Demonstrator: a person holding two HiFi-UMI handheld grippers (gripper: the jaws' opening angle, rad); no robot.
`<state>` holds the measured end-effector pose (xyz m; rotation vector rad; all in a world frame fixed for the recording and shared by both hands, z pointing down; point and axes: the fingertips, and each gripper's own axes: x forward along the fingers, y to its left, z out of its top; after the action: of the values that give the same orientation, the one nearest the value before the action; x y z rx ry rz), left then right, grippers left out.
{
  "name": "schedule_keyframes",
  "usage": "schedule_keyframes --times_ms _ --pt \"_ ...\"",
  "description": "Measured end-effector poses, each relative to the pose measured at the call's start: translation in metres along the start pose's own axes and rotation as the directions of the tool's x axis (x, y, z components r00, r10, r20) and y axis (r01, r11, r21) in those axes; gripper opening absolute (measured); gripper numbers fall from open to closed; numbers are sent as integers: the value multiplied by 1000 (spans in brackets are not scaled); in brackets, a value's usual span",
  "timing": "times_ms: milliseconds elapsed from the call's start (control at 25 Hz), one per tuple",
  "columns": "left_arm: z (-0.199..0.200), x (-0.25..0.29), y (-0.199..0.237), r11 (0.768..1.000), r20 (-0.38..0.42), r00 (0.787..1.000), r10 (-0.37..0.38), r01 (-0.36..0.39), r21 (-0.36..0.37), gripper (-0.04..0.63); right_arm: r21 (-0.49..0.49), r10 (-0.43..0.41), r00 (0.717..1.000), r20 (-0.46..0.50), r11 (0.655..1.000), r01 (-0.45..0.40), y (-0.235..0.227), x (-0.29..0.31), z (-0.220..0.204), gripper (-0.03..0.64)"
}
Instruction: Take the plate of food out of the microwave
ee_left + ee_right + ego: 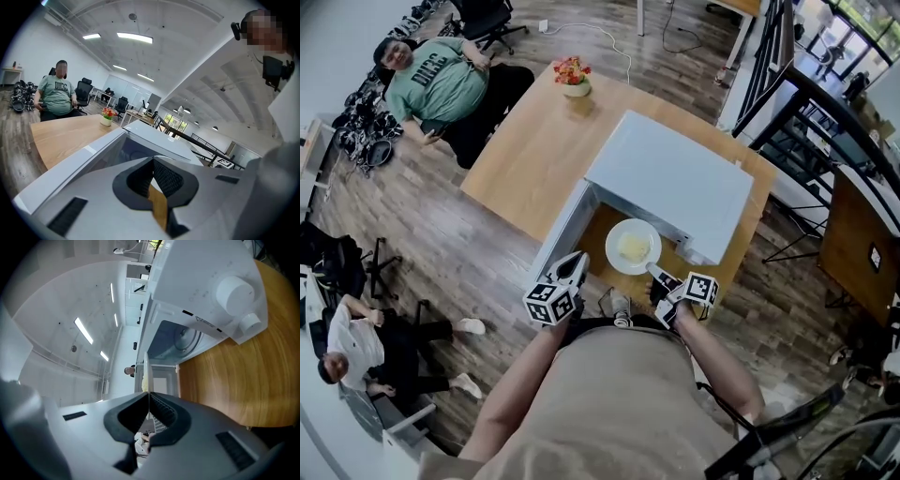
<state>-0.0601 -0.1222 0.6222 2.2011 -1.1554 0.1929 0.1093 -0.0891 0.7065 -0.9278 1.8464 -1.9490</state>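
A white plate (620, 232) with a pale yellow heap of food (635, 248) hangs level just in front of the open white microwave (675, 178). My right gripper (655, 273) is shut on the plate's near rim. In the right gripper view the plate (146, 373) shows edge-on, pinched between the pads of the right gripper (148, 398). My left gripper (578, 259) hovers by the open door (563, 228), left of the plate. Its jaws are shut with nothing between them, as the left gripper (152, 162) shows in its own view.
The microwave stands on a wooden table (530, 150) with a small pot of flowers (573, 77) at the far end. Its two knobs (233, 291) face my right side. A person (441, 80) sits beyond the table; another person (366, 342) sits on the floor at left.
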Motion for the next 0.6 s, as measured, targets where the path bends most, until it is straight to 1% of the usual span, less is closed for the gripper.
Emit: schedule_keyframes --times_ms 240,600 --pt "-6 7 8 1000 -21 1000 16 -16 -6 3 13 -38 999 -28 999 38 -27 11 -1 12" --pt "-19 10 8 1000 -49 999 21 -22 -7 3 19 -110 992 -58 994 111 -71 20 0 12"
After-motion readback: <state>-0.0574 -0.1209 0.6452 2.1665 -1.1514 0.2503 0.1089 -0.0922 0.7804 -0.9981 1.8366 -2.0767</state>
